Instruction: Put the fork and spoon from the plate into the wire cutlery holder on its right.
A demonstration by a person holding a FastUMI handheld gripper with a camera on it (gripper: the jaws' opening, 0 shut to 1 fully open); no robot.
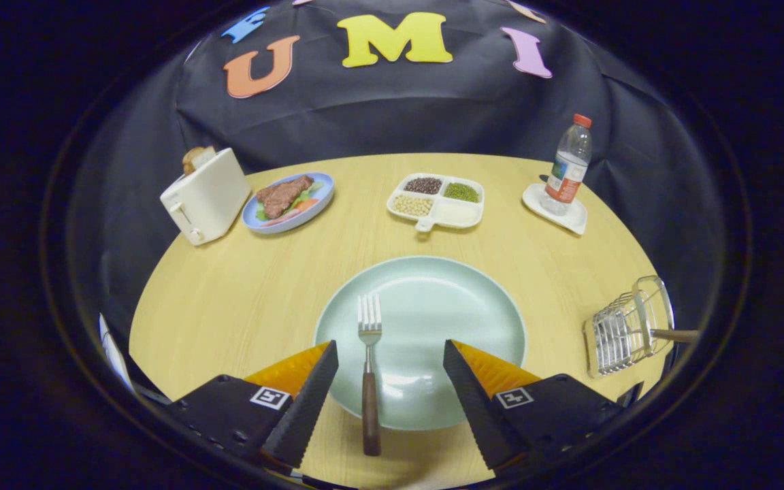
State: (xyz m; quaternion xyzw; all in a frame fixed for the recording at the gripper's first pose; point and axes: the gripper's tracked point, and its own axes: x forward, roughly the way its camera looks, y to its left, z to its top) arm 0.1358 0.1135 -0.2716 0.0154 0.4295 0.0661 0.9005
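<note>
Gripper view puts my gripper (390, 364) spread wide over the near edge of the plate (446, 306), gripping nothing. I see the fork (369, 371) lying between the fingers, tines pointing far, its brown handle running off the plate's near rim onto the surface (229, 292); it touches neither finger. To the right stands the wire cutlery holder (627, 327), partly cut off at the rim, with a brown handle sticking out of it; I cannot tell whether that is the spoon. On the far side I make out a toaster (205, 197), a blue dish of food (288, 201), a divided tray (436, 199) and a bottle (569, 167) on a coaster.
</note>
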